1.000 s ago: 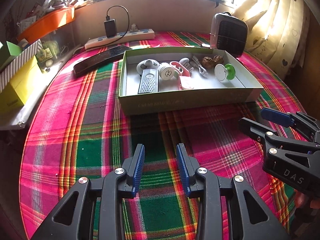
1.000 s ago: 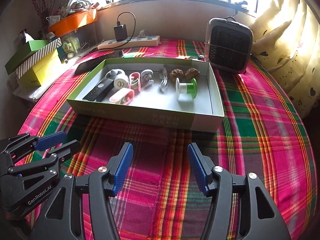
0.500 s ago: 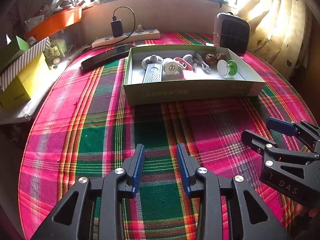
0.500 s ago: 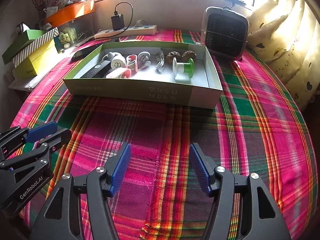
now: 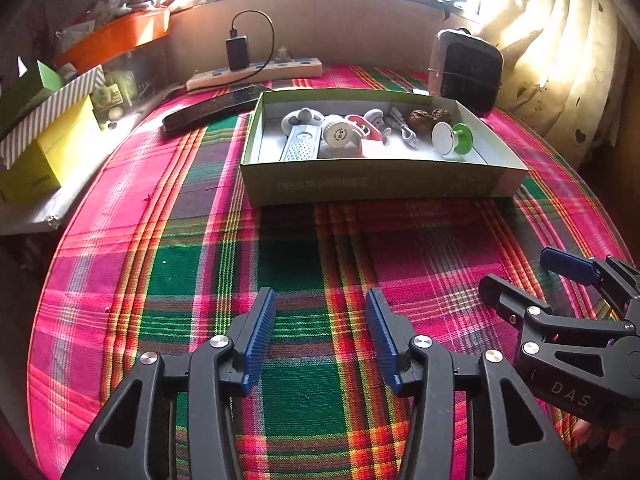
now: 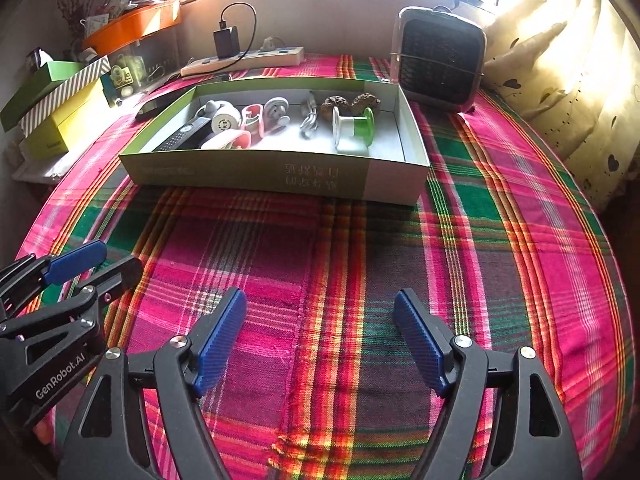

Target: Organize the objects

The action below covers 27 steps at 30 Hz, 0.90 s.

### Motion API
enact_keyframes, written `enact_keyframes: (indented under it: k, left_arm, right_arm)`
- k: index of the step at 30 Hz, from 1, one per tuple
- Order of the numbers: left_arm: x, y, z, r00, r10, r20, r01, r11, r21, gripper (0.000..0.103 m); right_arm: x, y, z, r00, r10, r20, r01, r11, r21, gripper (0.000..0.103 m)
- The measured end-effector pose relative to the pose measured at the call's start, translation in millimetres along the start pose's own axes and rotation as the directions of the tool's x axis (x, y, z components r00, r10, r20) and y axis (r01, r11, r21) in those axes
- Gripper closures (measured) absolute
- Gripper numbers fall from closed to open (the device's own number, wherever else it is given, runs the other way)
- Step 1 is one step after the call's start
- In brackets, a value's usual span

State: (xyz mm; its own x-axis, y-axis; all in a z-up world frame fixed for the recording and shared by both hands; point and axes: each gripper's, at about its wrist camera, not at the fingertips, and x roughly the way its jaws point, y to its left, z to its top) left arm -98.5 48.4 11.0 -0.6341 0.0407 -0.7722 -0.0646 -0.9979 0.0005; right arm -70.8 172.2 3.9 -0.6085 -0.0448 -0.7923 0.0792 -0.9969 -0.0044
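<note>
Left tongs (image 5: 320, 336) at lower centre of the left view: jaws opening, nothing between them, plaid cloth (image 5: 288, 264) beneath. Right tongs (image 6: 320, 340) likewise: jaws opening wide, empty. The green box (image 6: 276, 170) sits upper centre on the bench, well apart from both. Inside, left to right: remote (image 6: 184, 136), pink clips (image 6: 252, 118), cable (image 6: 309, 120), green spool (image 6: 354, 126). Risk: items lie touching; a wide approach could snag neighbours or shove the light box along the cloth.

You see a pink, green and orange plaid cloth (image 6: 500, 240), a pale green box (image 6: 256, 168) holding a green-and-white spool (image 6: 354, 126), an orange tray (image 6: 136, 26), and a yellow box (image 5: 48, 160).
</note>
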Motion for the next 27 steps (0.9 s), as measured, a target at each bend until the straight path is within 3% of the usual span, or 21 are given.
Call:
enact_keyframes:
  k: [27]
  left_arm:
    - [-0.4,0.4,-0.6,1.000,0.008,0.001,-0.008,1.000,-0.006,0.054]
  right_arm:
    - [1.6,2.5,0.9,1.000,0.001,-0.002,-0.001,1.000,-0.005,0.023]
